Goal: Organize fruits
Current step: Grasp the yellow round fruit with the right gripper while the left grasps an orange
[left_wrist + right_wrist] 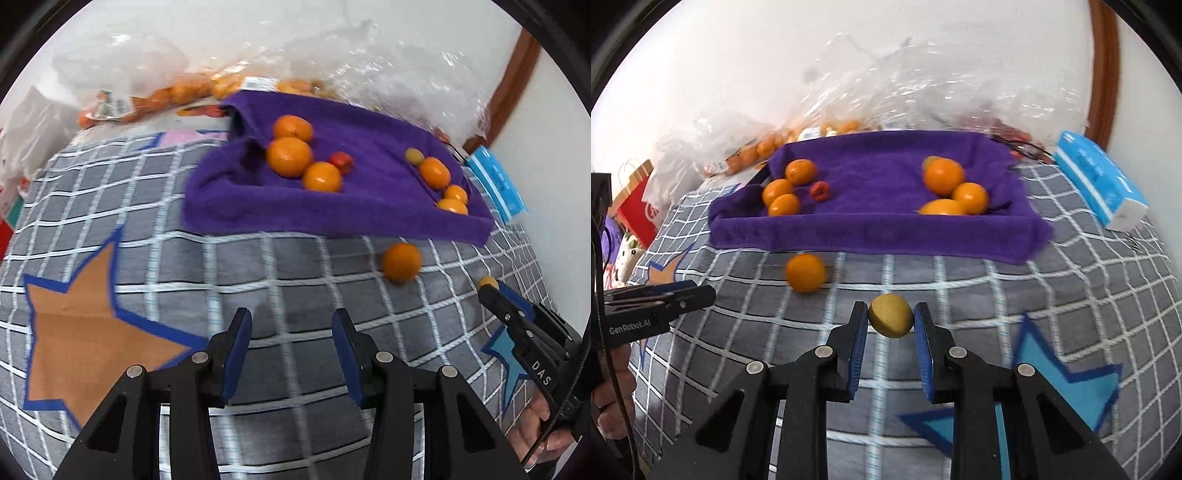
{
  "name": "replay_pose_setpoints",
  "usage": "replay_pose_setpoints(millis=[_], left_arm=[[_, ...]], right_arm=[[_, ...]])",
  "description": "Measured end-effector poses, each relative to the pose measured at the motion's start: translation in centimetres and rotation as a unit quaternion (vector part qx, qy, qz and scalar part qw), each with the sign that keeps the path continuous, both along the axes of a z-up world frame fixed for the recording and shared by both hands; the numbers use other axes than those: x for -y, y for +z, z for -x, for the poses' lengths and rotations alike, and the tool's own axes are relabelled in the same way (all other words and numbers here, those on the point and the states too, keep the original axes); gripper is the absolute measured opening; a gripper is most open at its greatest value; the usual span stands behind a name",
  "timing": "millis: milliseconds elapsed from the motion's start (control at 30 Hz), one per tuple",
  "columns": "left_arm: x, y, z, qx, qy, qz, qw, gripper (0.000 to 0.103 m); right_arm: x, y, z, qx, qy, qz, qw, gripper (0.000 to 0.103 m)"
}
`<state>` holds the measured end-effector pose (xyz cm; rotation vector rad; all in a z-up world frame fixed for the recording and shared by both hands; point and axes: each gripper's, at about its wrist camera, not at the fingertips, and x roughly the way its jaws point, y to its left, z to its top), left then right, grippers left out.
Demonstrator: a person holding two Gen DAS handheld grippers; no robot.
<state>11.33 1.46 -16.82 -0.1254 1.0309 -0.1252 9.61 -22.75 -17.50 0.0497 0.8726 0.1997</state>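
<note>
The right gripper (891, 314) pinches one yellow-green fruit (890, 315); the left gripper (291, 325) gapes, holding nothing. One loose orange (805, 272) lies beyond — then the purple towel (879, 236) with six oranges, one red fruit (820, 191).

Small yellow-brown fruit (890, 315), dull speckled skin, roundish, pinched between the pads of the right gripper (891, 314), held above the checked cover. One orange (805, 272) lies loose on the cover, just near of the purple towel (879, 173), left of the held fruit. On towel, left grp: 3 oranges (783, 192) close together w/ a small red fruit (820, 191) beside them. Right grp: 3 oranges (955, 192) bunched, touching, plus a small greenish fruit (414, 156) at far end
</note>
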Motion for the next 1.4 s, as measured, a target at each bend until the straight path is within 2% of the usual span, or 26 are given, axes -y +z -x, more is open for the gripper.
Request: replay_pose_setpoints(millis=[267, 700, 933, 1100, 1400], left_arm=[[3.6, -0.9, -0.1, -0.013, -0.025, -0.014, 0.9995, 0.043], [5.6, -1.1, -1.2, -0.013, -0.036, -0.034, 0.9987, 0.051], [6.4, -1.1, -2.2, -0.006, -0.053, -0.014, 0.9985, 0.051], [7.9, -1.2, -3.1, 0.002, -0.068, -0.019, 0.9975, 0.051], [8.9, -1.4, -4.8, 0.015, -0.065, -0.009, 0.9978, 0.05]], right_arm=[[3.6, -0.5, 0.5, -0.002, -0.02, -0.009, 1.0, 0.025], [5.0, -1.0, 0.9, 0.003, -0.027, -0.024, 0.999, 0.025], [5.6, -1.4, 0.8, -0.002, -0.032, -0.029, 0.999, 0.025], [6.1, -1.6, 0.4, -0.007, -0.038, -0.032, 0.999, 0.025], [5.5, -1.9, -0.3, -0.014, -0.023, -0.025, 0.999, 0.025]])
